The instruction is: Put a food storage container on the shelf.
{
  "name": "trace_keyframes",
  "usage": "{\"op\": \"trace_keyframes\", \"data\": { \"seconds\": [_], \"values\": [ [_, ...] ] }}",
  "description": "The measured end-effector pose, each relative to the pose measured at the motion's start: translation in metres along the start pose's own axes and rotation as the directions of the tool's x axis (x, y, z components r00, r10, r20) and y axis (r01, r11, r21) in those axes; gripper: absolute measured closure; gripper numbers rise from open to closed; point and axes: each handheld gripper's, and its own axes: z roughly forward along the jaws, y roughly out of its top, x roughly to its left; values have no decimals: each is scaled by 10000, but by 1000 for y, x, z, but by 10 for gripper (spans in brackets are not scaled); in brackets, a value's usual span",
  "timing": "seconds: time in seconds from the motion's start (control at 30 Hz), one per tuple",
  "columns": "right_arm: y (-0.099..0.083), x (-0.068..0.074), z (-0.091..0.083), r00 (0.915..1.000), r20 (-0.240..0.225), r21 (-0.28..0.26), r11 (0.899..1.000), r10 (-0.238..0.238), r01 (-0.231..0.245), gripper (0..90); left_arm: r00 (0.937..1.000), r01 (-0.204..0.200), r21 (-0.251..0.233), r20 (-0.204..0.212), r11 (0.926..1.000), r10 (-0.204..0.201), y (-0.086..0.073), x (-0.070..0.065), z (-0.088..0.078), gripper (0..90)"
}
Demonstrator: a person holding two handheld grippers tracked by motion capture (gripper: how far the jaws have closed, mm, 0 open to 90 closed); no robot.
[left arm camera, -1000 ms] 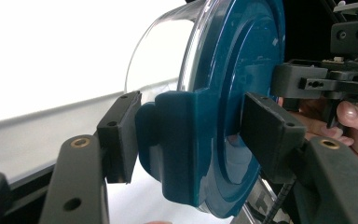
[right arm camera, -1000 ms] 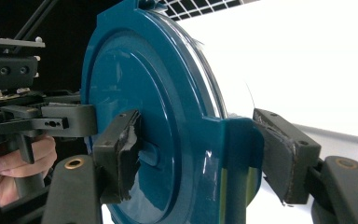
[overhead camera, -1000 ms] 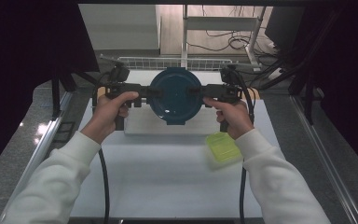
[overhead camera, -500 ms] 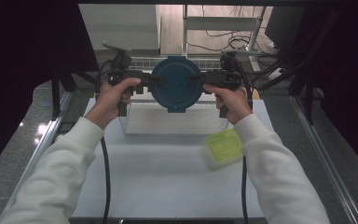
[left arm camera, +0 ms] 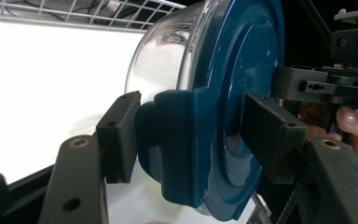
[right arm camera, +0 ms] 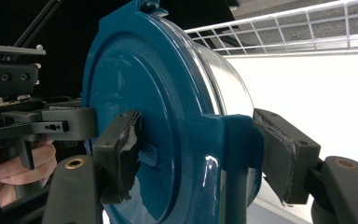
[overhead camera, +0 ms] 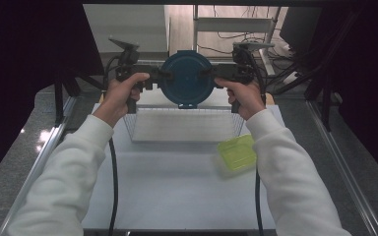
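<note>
- While both hands stayed raised at the far end of the white table point(overhead camera: 177, 196), the round clear container with a dark blue latching lid point(overhead camera: 185, 78) hung in the air between them, above the far edge of the white wire basket point(overhead camera: 182, 125).
- It was turned on edge, lid facing the person, probably so each gripper could take a side latch.
- On the left, the left gripper point(overhead camera: 153, 78) pinched the lid's left latch tab; in the left gripper view its pads point(left arm camera: 119, 135) sat one on the tab and one on the lid face.
- On the right, the right gripper point(overhead camera: 215, 74) clamped the opposite rim, with one pad point(right arm camera: 121, 154) on the lid face and the other on the clear wall side.
- Gripping from two opposite sides looked like the way to keep the container from swinging or slipping.
- Nearer and to the right, a small yellow-green lidded plastic box point(overhead camera: 236, 155) lay on the table beside the basket, untouched.
</note>
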Motion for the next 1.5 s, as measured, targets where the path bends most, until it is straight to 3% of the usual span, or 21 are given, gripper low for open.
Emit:
{"op": "trace_keyframes", "data": {
  "seconds": [0.47, 0.57, 0.9, 1.2, 1.3, 1.4, 1.5],
  "values": [
    [6, -17, 18, 9992, 107, 260, 9989, 390, -393, 344, 9993, 374, 97, -10, 9993, -374, 5, 22, 16, 395],
    [6, -24, 25, 9982, 216, 434, 9975, 555, -564, 343, 9980, 637, 110, 29, 9979, -637, 3, 31, 23, 390],
    [9, -34, 32, 9948, 201, 290, 9945, 1002, -1008, 342, 9941, 1081, -65, 105, 9941, -1080, 6, 39, 30, 388],
    [11, -48, 44, 9793, 328, -7, 9798, 2000, -2001, 339, 9830, 1803, -1, 345, 9836, -1802, 9, 54, 41, 364],
    [10, -51, 46, 9772, 322, -28, 9777, 2098, -2098, 338, 9819, 1859, -55, 388, 9826, -1856, 9, 56, 43, 361],
    [9, -57, 48, 9680, 128, 26, 9681, 2507, -2507, 335, 9818, 1865, -153, 382, 9823, -1858, 9, 57, 45, 361],
    [9, -57, 48, 9688, 133, 16, 9688, 2476, -2477, 335, 9824, 1836, -194, 392, 9828, -1828, 9, 57, 46, 361]
  ]
}}
